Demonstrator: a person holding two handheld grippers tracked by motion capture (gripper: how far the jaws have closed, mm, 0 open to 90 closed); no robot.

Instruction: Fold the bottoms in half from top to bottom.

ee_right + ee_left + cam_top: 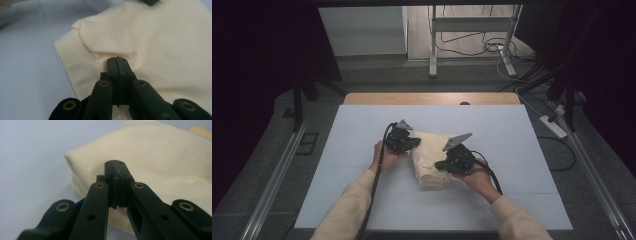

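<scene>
Covering most of the high view, the pale blue-white tabletop carries a folded cream garment near its middle, with a strip of bare wood showing along its far edge. The garment lies as a thick, soft bundle, its ribbed hem turned toward the person's side and resting on the tabletop. Two cream sleeves come in from the bottom of the high view, each hand carrying a tool. The left hand-held gripper sits at the garment's left far corner, its grey three-cornered plate on top; in the left gripper view its two black jaws are pressed together, tips meeting right at the folded edge of the cloth, and whether a layer of fabric is caught between them cannot be told. The right hand-held gripper sits at the garment's right side, close to the ribbed hem; in the right gripper view its jaws are likewise pressed together, with small creases in the cream cloth running to their tips, though a pinched fold cannot be made out for certain. Both tools lie low over the tabletop, pointing inward at the garment from opposite sides.
</scene>
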